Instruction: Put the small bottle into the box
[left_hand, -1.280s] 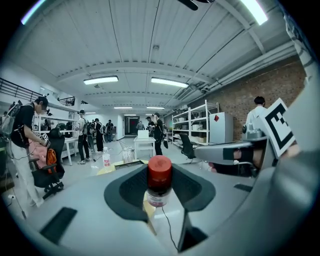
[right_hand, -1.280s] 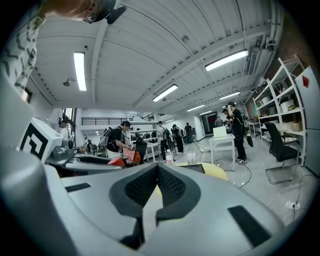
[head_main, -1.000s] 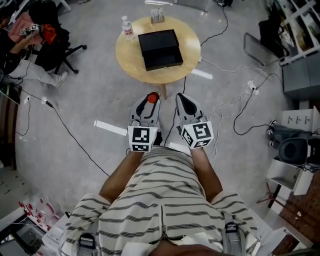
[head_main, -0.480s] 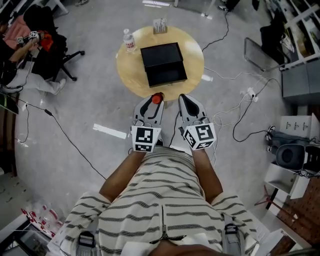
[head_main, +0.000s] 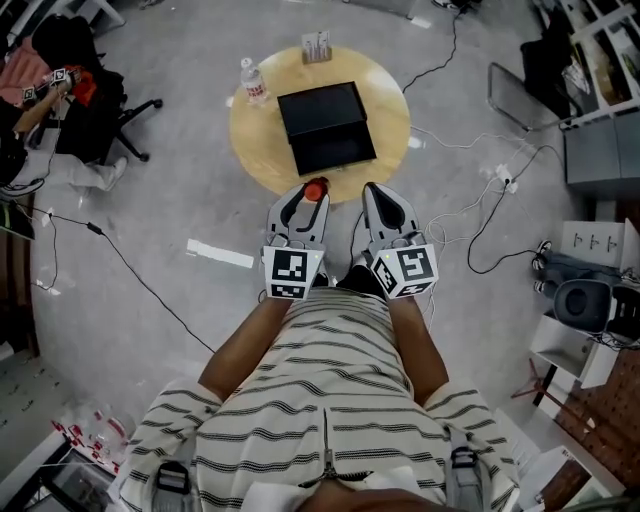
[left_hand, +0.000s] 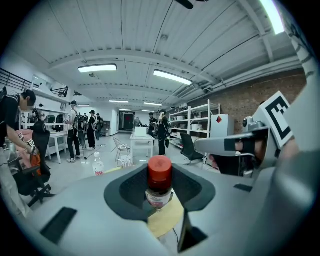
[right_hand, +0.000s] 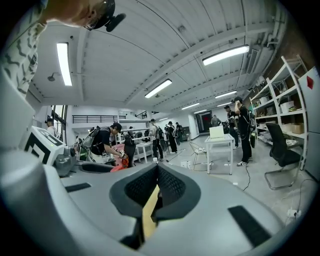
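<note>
The small bottle (left_hand: 159, 186) has a red cap, the box (head_main: 322, 112) is black, the table (head_main: 255, 137) tan.

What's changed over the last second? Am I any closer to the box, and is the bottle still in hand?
Both grippers have advanced toward the round table; in the head view their tips now reach its near edge, where floor lay between before. Nothing was grasped or let go. The left gripper still grips the red-capped small bottle, and the right gripper stays shut and empty. The box and water bottle sit unmoved.

A round wooden table (head_main: 250, 140) carries a black box (head_main: 325, 125), a water bottle (head_main: 252, 80) and a small carton (head_main: 317, 45).
</note>
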